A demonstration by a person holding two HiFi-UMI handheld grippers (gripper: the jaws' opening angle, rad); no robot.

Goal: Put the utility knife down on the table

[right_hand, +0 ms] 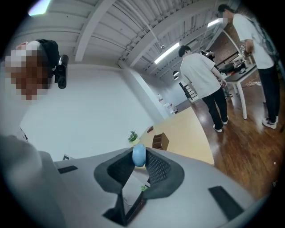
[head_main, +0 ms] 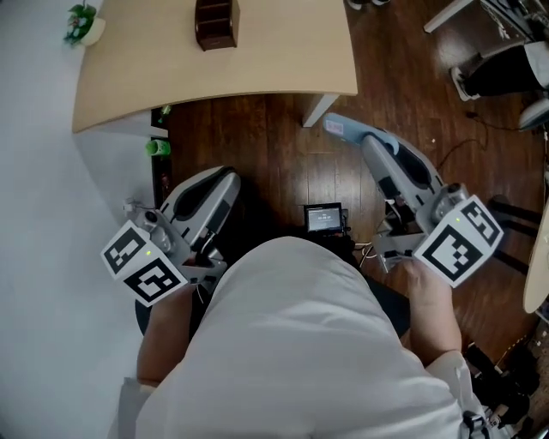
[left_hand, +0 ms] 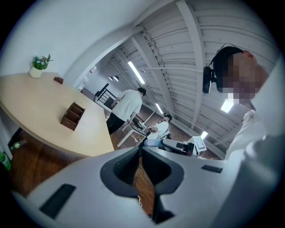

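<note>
A light blue utility knife sticks out past the tips of my right gripper, whose jaws are shut on it above the wooden floor, short of the table. In the right gripper view the knife's blue end is pinched between the two dark pads. My left gripper hangs lower left, jaws closed together with nothing in them; in the left gripper view its tips meet. The pale wooden table lies ahead of both grippers.
A brown wooden organizer and a small potted plant stand on the table. A white wall runs along the left. A small screen device sits on the floor by my body. A person in white stands beyond the table.
</note>
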